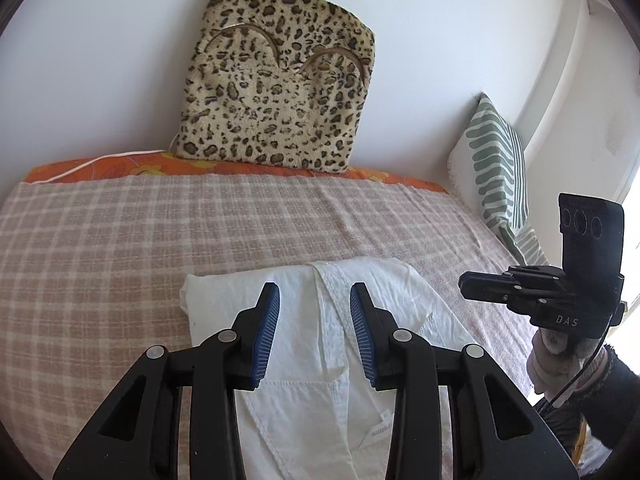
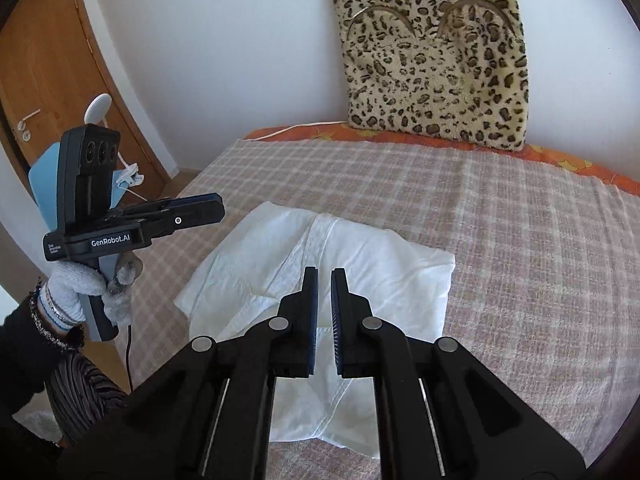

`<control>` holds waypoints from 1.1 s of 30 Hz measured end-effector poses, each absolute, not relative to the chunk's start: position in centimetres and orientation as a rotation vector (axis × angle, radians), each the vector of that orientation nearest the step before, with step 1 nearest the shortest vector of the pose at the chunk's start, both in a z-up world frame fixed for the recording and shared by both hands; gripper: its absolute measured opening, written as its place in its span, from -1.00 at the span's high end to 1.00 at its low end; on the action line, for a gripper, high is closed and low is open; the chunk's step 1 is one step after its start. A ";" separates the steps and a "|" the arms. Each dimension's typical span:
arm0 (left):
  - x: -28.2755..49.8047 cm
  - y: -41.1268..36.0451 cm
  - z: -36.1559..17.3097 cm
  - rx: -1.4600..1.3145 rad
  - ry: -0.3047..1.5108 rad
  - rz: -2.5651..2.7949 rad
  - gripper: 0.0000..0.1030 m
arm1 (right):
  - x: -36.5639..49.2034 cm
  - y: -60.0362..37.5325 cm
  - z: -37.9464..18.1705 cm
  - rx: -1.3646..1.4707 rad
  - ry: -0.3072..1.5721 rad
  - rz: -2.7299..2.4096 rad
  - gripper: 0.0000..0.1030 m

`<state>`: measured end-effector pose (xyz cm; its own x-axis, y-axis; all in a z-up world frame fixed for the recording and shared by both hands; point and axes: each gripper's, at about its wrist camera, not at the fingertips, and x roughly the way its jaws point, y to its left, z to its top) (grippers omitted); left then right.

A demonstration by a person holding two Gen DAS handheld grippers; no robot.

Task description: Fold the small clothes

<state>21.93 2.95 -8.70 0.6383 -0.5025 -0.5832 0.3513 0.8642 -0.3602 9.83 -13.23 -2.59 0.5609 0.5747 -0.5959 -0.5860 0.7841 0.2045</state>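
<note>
White wall [image 1: 100, 60], checked bed cover [image 1: 100, 240], leopard cushion [image 1: 276, 88], striped pillow [image 1: 496, 168], wooden door [image 2: 44, 80].

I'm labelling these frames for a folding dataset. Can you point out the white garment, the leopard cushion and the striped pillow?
White garment [image 2: 360, 256], right wrist view, upper folded panel.
Leopard cushion [image 1: 276, 80], left wrist view, middle of its face.
Striped pillow [image 1: 496, 160], left wrist view, green-striped front.

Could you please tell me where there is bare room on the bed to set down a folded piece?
Bare checked blanket lies between the white garment and the leopard cushion, and beside the garment toward the striped pillow. Above the garment, both grippers crowd the space.
</note>
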 end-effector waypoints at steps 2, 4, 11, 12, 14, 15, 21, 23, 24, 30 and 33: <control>23.2 2.0 -9.2 -0.234 0.742 -0.500 0.33 | 12.0 -13.3 -2.7 0.035 0.699 0.663 0.88; 24.3 1.0 -9.8 -0.223 0.757 -0.500 0.33 | 13.7 -12.3 -3.4 0.049 0.718 0.661 0.88; 27.1 -0.8 -12.3 -0.172 0.814 -0.478 0.33 | 16.7 -7.6 -7.0 -0.005 0.805 0.669 0.88; 27.4 -0.9 -12.9 -0.160 0.831 -0.469 0.33 | 16.9 -7.2 -7.6 -0.013 0.822 0.666 0.88; 27.9 -1.1 -14.1 -0.129 0.866 -0.445 0.33 | 17.3 -6.7 -8.7 -0.031 0.846 0.653 0.88; 28.1 -1.1 -14.7 -0.116 0.883 -0.439 0.33 | 17.5 -6.6 -9.1 -0.035 0.857 0.651 0.88; 29.5 -1.5 -17.0 -0.083 0.937 -0.426 0.33 | 19.2 -5.6 -11.7 -0.091 0.922 0.617 0.97; 29.4 -1.6 -16.6 -0.078 0.931 -0.427 0.33 | 19.3 -5.7 -11.1 -0.081 0.926 0.627 0.97; 29.3 -1.4 -16.3 -0.084 0.929 -0.429 0.33 | 19.2 -6.3 -10.7 -0.057 0.921 0.647 0.96; 27.5 -1.0 -13.3 -0.041 0.849 -0.405 0.33 | 19.5 -14.7 -8.1 0.190 0.845 0.638 0.76; 27.2 -1.4 -12.4 -0.061 0.824 -0.434 0.33 | 20.5 -19.3 -8.6 0.332 0.851 0.582 0.59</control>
<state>27.25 -1.43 -12.36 0.5970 -0.3971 -0.6971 0.3505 0.9107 -0.2186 20.50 -19.32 -8.60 0.5181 0.6026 -0.6070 -0.3468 0.7967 0.4949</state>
